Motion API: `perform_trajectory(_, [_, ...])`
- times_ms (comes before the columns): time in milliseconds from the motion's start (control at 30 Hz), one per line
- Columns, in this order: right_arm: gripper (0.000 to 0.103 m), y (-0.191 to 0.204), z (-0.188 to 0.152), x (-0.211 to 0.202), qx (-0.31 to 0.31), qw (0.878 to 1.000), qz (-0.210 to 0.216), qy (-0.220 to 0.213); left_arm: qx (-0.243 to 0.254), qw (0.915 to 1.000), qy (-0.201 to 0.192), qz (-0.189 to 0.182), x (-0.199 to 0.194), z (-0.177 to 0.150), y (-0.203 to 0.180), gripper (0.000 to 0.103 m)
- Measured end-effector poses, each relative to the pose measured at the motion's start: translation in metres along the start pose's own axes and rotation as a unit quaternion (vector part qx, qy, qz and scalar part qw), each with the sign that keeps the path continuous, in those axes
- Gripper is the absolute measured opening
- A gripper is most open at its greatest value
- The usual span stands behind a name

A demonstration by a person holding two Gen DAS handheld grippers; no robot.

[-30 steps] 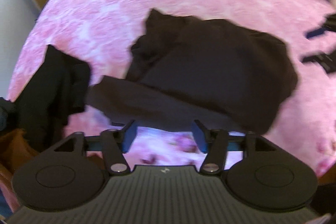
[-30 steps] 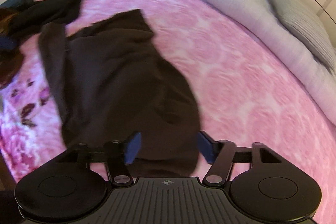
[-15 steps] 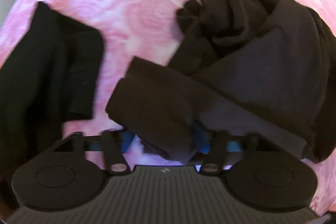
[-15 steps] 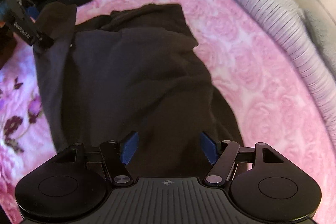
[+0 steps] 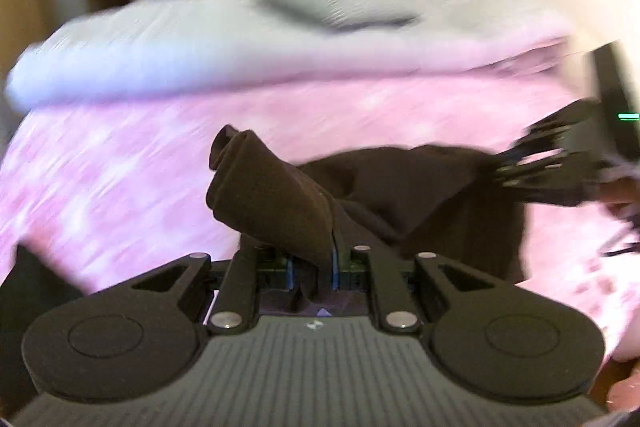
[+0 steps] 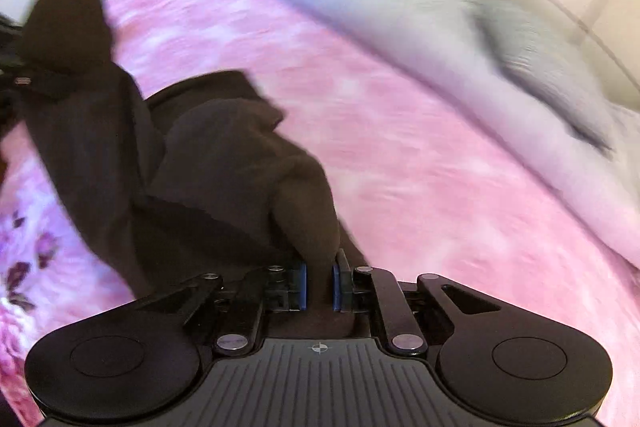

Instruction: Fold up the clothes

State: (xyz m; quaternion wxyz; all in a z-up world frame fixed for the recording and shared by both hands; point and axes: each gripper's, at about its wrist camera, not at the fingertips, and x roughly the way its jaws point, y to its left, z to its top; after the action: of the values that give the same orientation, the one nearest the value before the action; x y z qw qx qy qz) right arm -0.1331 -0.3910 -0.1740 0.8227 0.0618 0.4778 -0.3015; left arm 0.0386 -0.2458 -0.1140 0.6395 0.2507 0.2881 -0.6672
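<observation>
The dark brown garment [image 5: 420, 195] is soft, matte cloth, bunched and creased rather than flat. One rolled end of it [image 5: 272, 195] rises straight ahead of the left gripper [image 5: 312, 269], pinched between the blue pads, whose jaws have just been closing on it. From there the cloth sags away to the right, over the pink bedcover. Another fold [image 6: 308, 211] stands directly in front of the right gripper [image 6: 319, 287], likewise clamped between jaws that have just been closing, with the rest trailing off to that claw's left and up.
</observation>
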Motion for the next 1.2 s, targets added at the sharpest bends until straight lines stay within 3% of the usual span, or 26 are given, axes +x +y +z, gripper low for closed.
perform_trajectory(100, [0.011,-0.064,-0.035,-0.017,0.059,0.998,-0.028,0.020,0.022,0.9981,-0.011,-0.056,0.013,0.016,-0.084,0.013])
perform_trajectory(200, [0.016,-0.121,-0.078,-0.017,0.104,0.991,-0.040,0.072,0.044,0.9918,0.019,-0.118,0.050,0.019,-0.165,0.017])
perform_trajectory(300, [0.024,-0.161,-0.114,-0.033,0.120,0.988,-0.043,0.088,0.059,0.9827,0.066,-0.163,0.076,0.009,-0.231,0.026])
perform_trajectory(367, [0.036,-0.181,-0.130,-0.047,0.122,0.988,-0.047,0.086,0.064,0.9791,0.091,-0.170,0.078,-0.001,-0.255,0.041])
perform_trajectory(400, [0.043,-0.189,-0.137,-0.054,0.126,0.987,-0.044,0.085,0.063,0.9794,0.099,-0.164,0.076,-0.006,-0.256,0.043])
perform_trajectory(533, [0.053,-0.193,-0.143,-0.072,0.126,0.990,-0.016,0.067,0.041,0.9831,0.133,-0.119,0.072,-0.025,-0.240,0.050])
perform_trajectory(667, [0.062,-0.162,-0.121,-0.062,0.093,0.994,0.043,0.046,0.021,0.9865,0.160,-0.027,0.086,-0.035,-0.186,0.060])
perform_trajectory(733, [0.063,-0.140,-0.109,-0.049,0.076,0.994,0.068,0.041,0.013,0.9853,0.170,0.009,0.099,-0.037,-0.158,0.061])
perform_trajectory(800, [0.063,-0.118,-0.099,-0.036,0.068,0.993,0.090,0.039,0.009,0.9855,0.168,0.017,0.115,-0.036,-0.130,0.061])
perform_trajectory(900, [0.063,-0.085,-0.087,-0.013,0.055,0.991,0.116,0.039,0.017,0.9849,0.172,0.001,0.154,-0.042,-0.113,0.060])
perform_trajectory(1000, [0.064,-0.069,-0.077,0.014,0.046,0.992,0.114,0.038,0.033,0.9825,0.181,-0.027,0.184,-0.054,-0.104,0.049])
perform_trajectory(1067, [0.064,-0.067,-0.067,0.029,0.054,0.991,0.113,0.043,0.041,0.9804,0.188,-0.041,0.197,-0.062,-0.102,0.014])
perform_trajectory(1100, [0.064,-0.068,-0.061,0.035,0.056,0.991,0.110,0.046,0.045,0.9798,0.189,-0.047,0.199,-0.066,-0.103,0.005])
perform_trajectory(1133, [0.064,-0.069,-0.054,0.039,0.057,0.991,0.107,0.049,0.051,0.9806,0.184,-0.047,0.195,-0.067,-0.104,0.000])
perform_trajectory(1200, [0.069,-0.068,-0.038,0.048,0.062,0.991,0.104,0.051,0.045,0.9844,0.159,-0.059,0.176,-0.066,-0.106,0.000])
